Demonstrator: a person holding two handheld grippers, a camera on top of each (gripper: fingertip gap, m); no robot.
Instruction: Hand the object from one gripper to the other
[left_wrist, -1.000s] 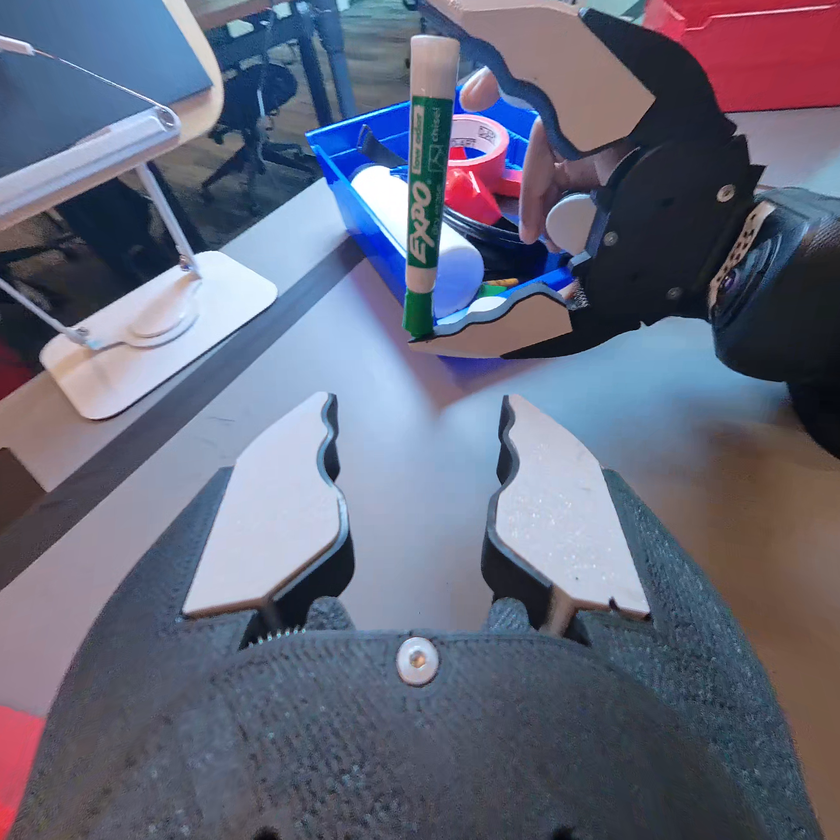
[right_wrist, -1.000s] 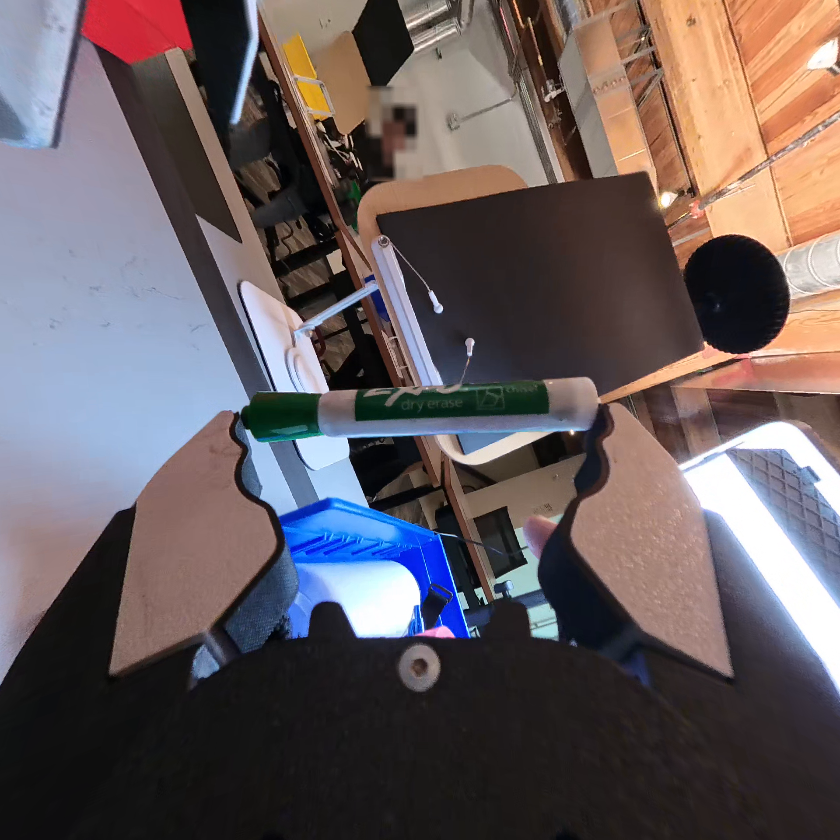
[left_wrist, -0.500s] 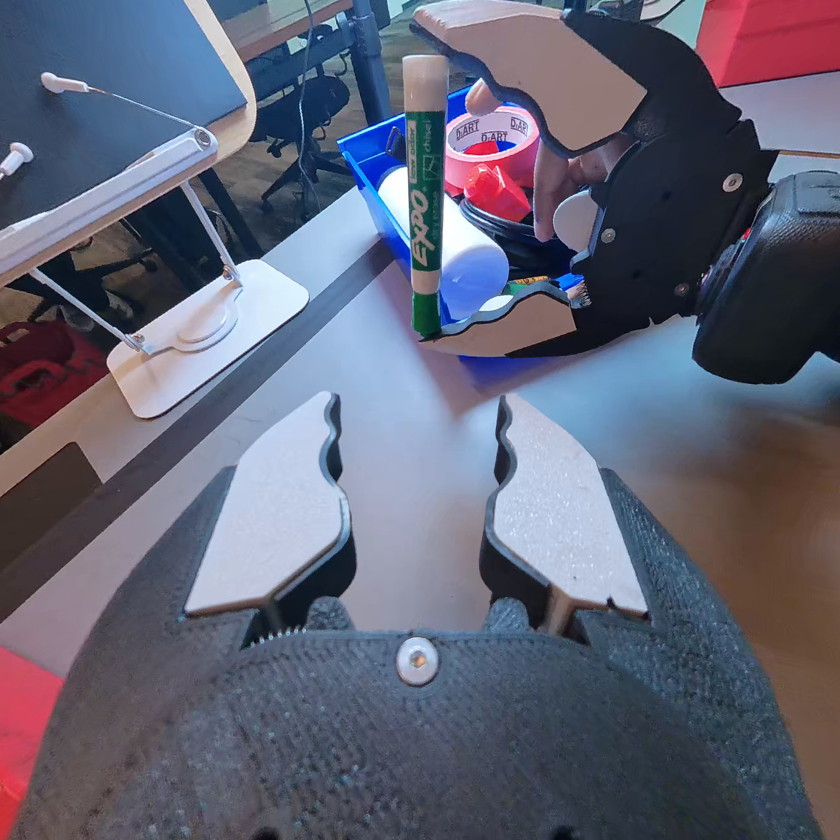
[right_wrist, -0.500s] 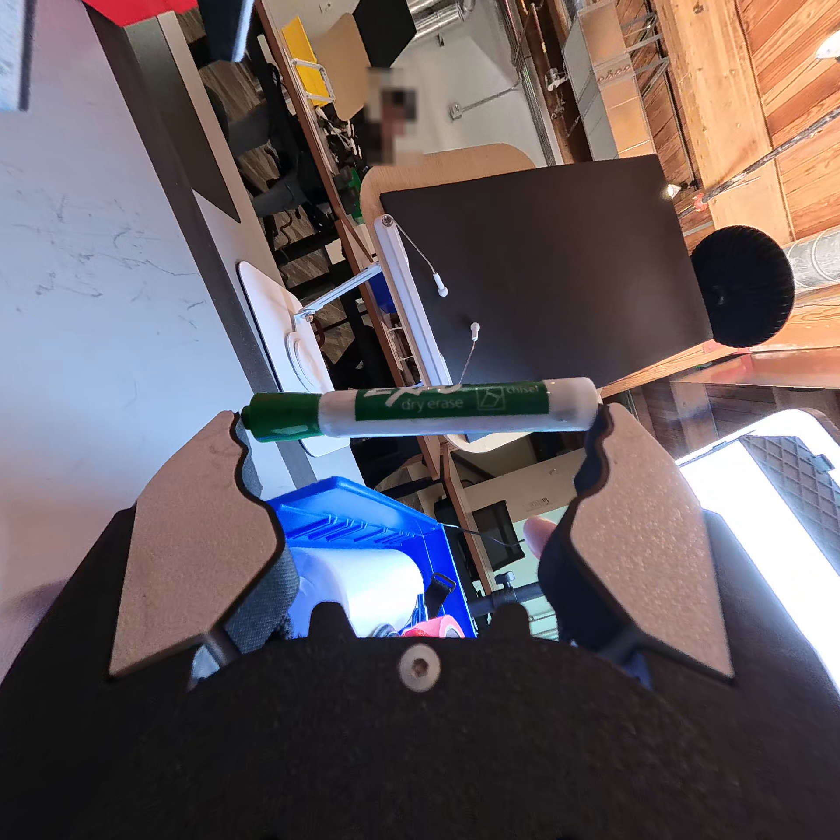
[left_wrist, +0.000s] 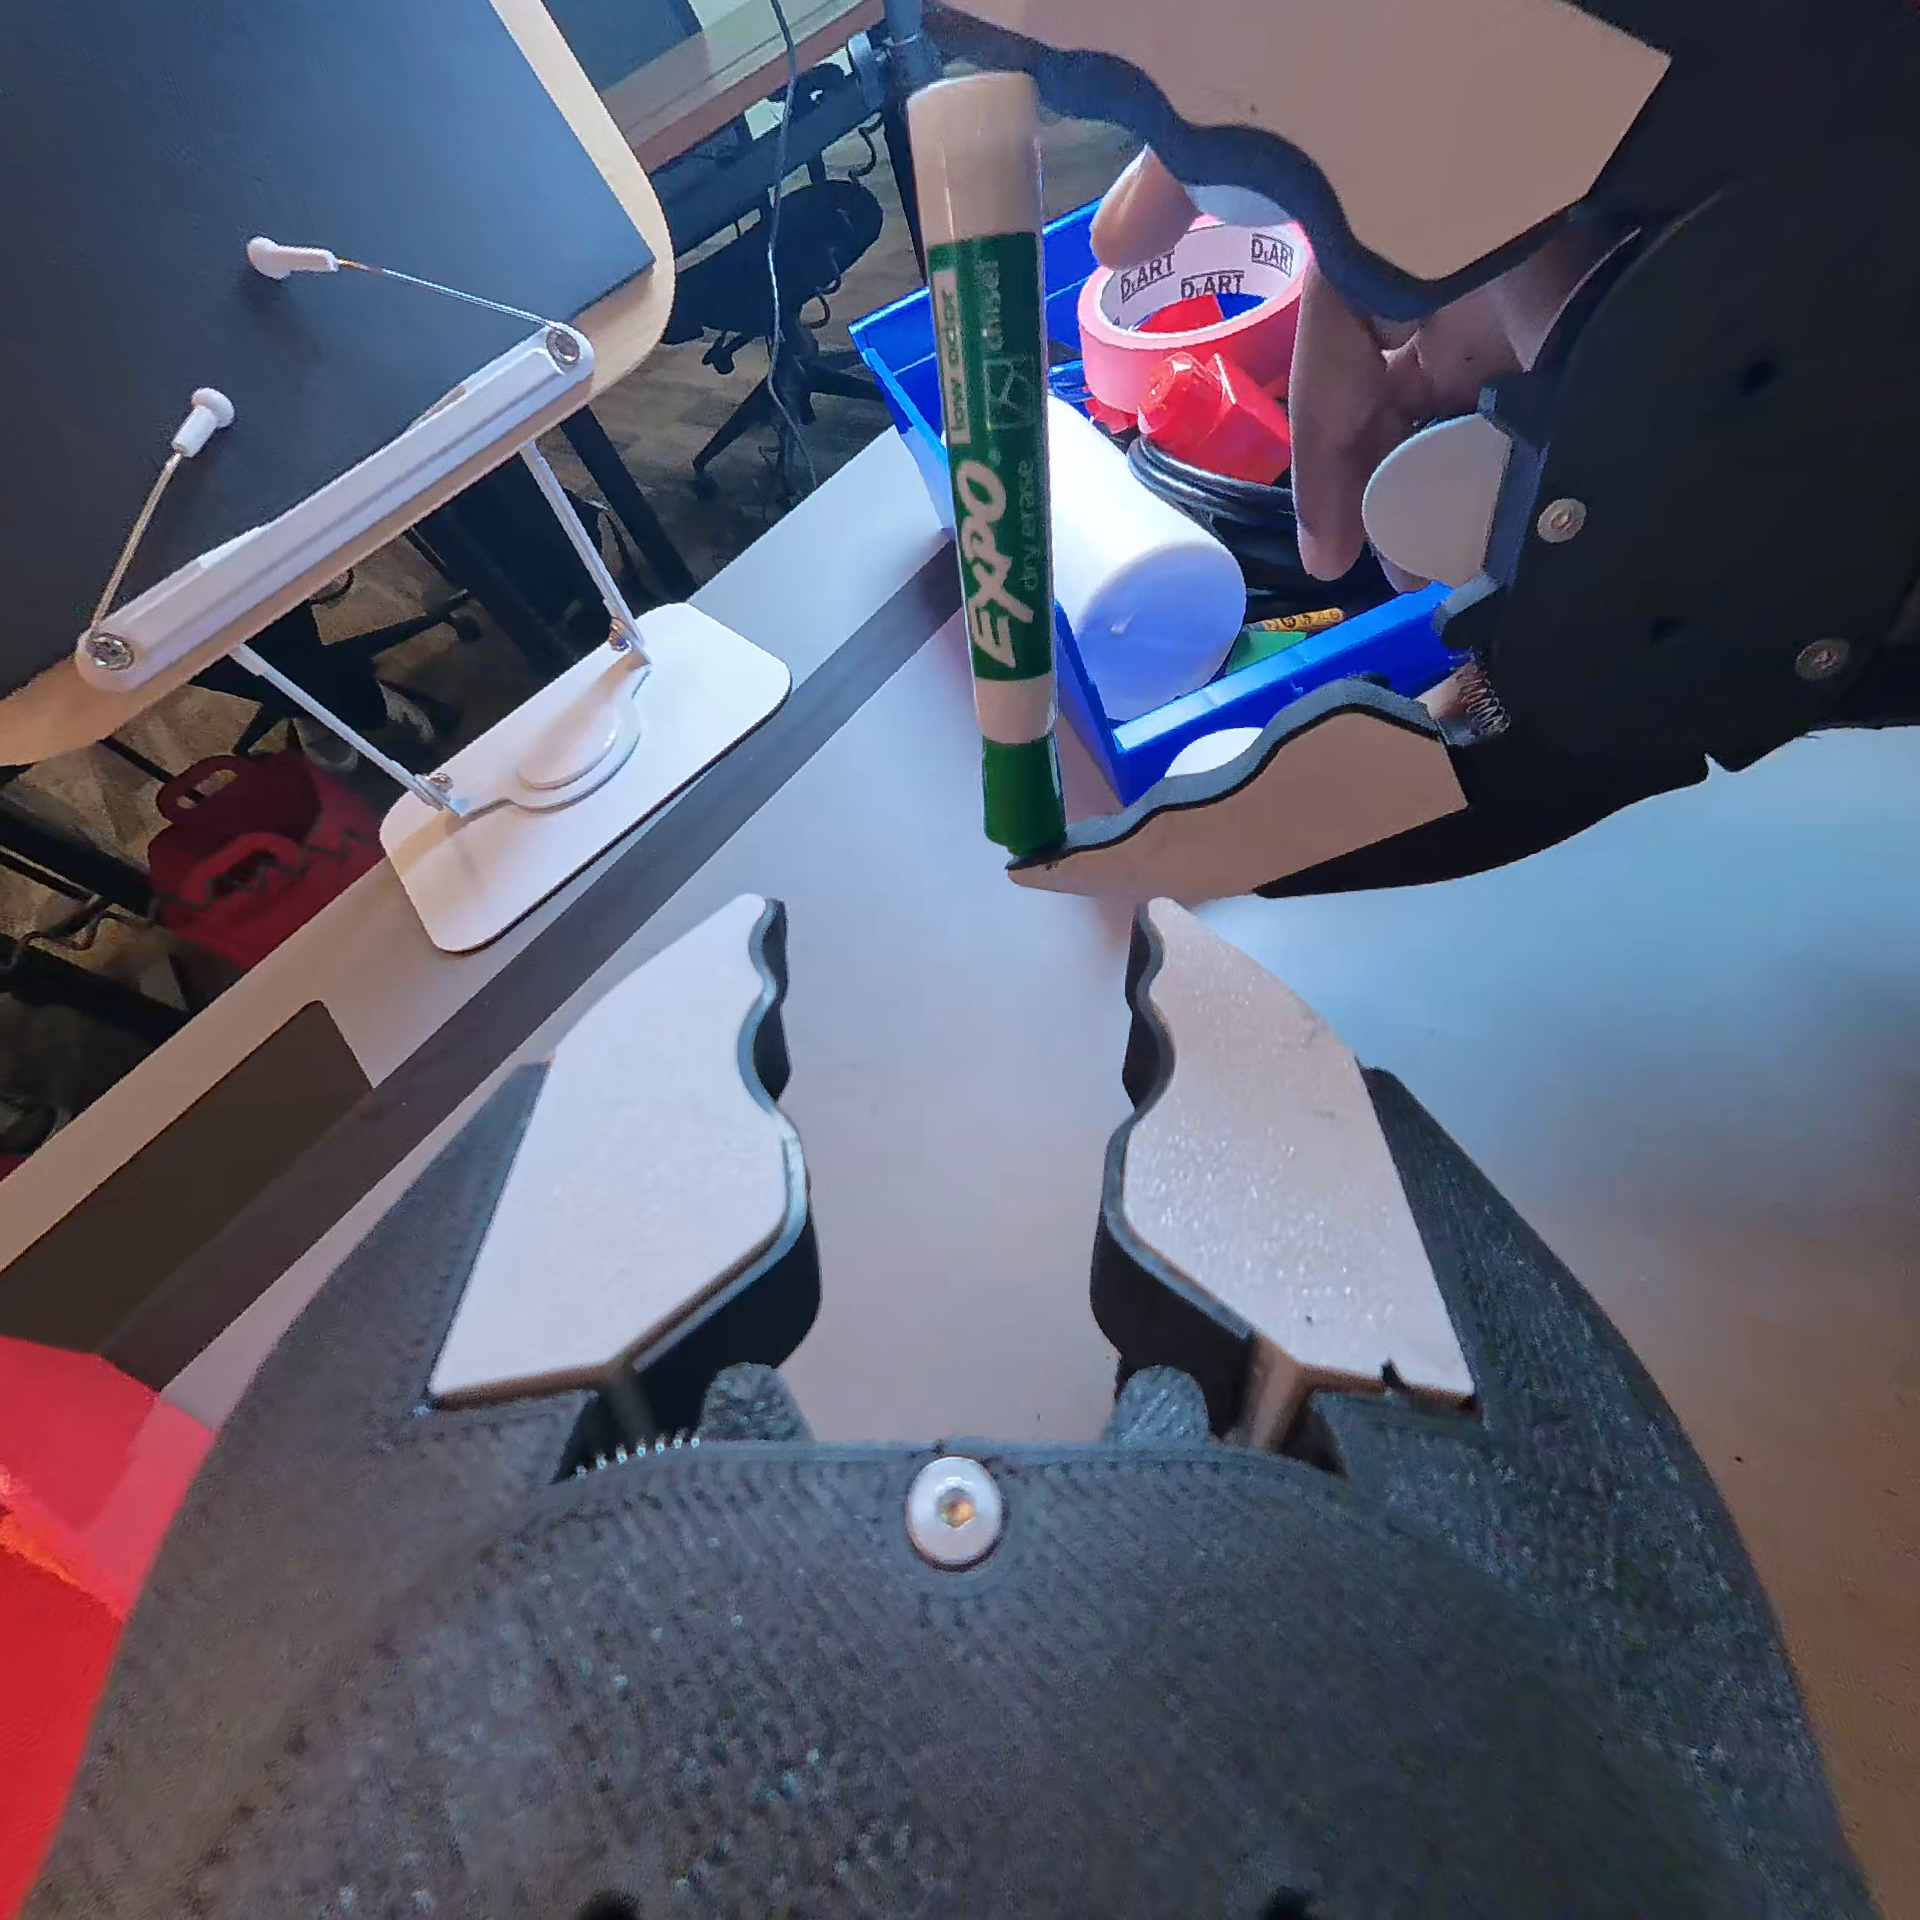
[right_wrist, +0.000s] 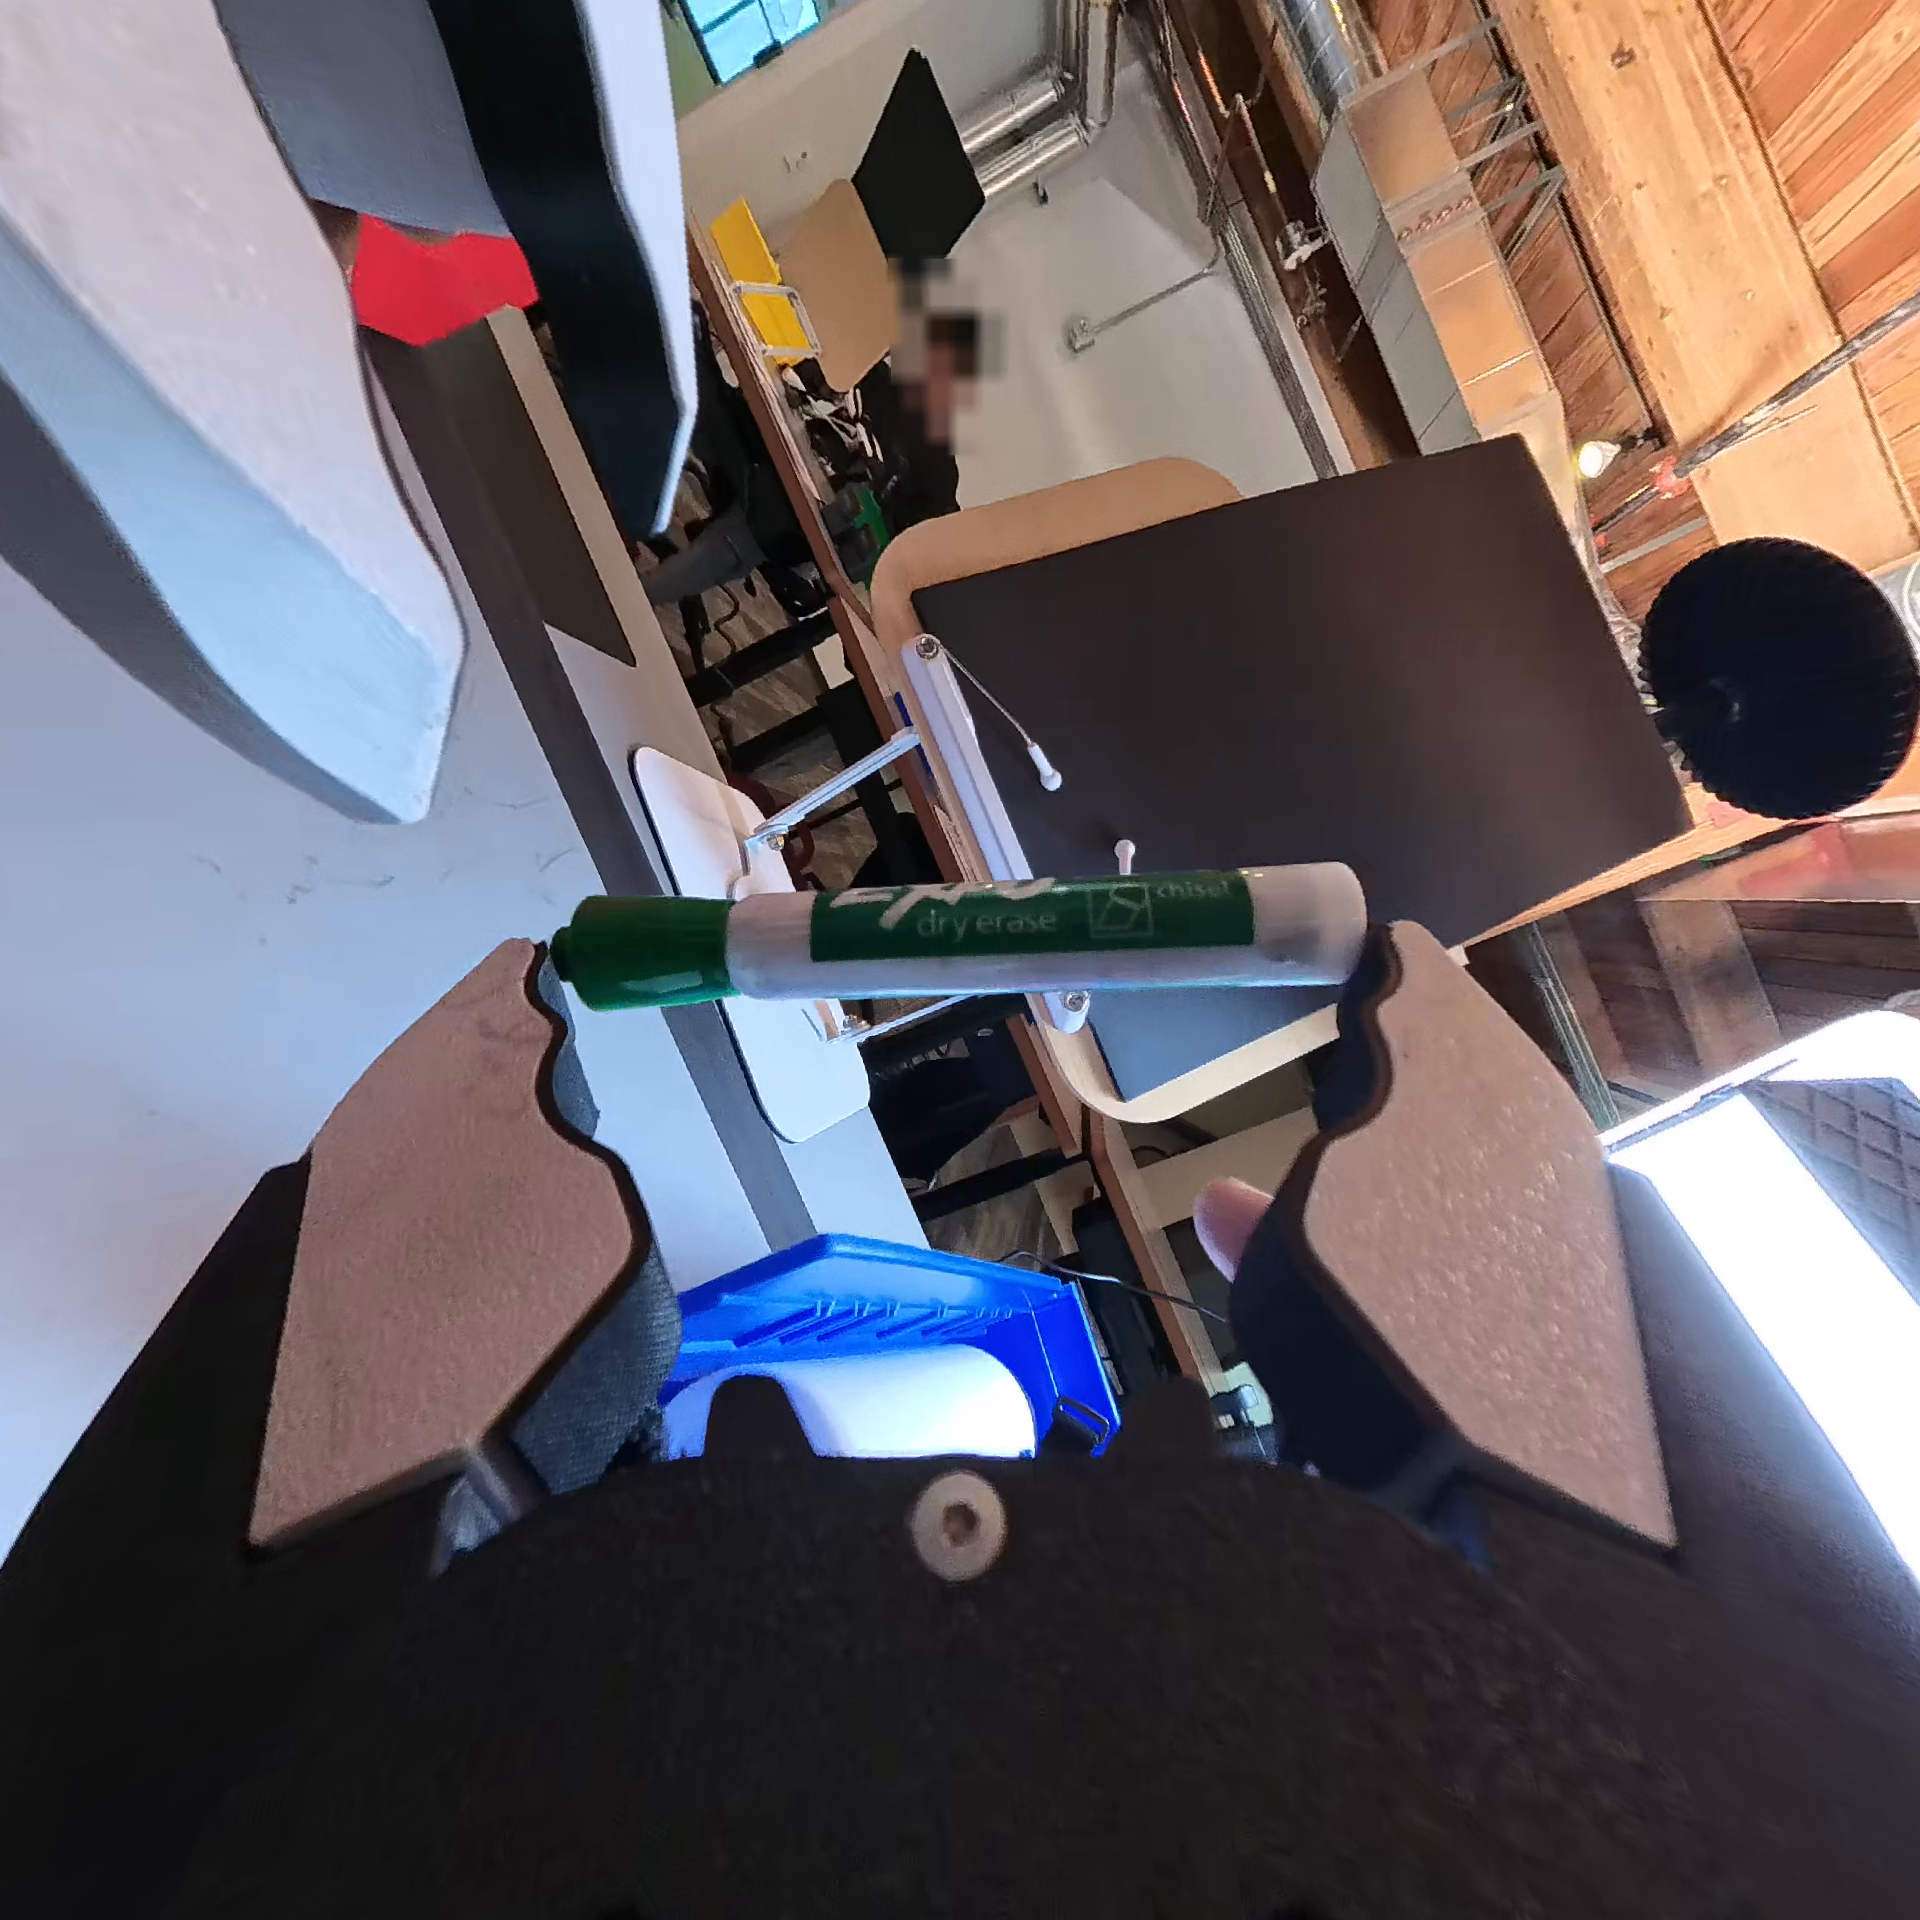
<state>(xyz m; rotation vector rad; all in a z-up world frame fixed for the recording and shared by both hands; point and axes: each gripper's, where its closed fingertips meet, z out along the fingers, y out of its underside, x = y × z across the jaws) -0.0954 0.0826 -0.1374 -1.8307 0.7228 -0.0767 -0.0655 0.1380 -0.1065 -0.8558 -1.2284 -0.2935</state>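
Observation:
A green and white dry-erase marker (left_wrist: 995, 457) stands nearly upright, green cap down, clamped end to end between the right gripper's two fingertips. In the right wrist view the marker (right_wrist: 966, 935) spans my right gripper (right_wrist: 951, 961), which is shut on it. My left gripper (left_wrist: 954, 935) is open and empty, just below and in front of the marker's cap, close to the right gripper's lower finger (left_wrist: 1247, 821). The left gripper's fingers (right_wrist: 260, 582) show blurred at the upper left of the right wrist view.
A blue bin (left_wrist: 1288, 675) behind the marker holds a white roll, pink tape, a red piece and black cable. A white stand (left_wrist: 582, 779) holding a dark board (left_wrist: 260, 260) sits at the left on the grey table (left_wrist: 1610, 987). A red box (left_wrist: 62, 1507) shows at lower left.
The two grippers have come closer together: the marker and right gripper look larger and nearer in the left wrist view. The left gripper's fingers have entered the right wrist view.

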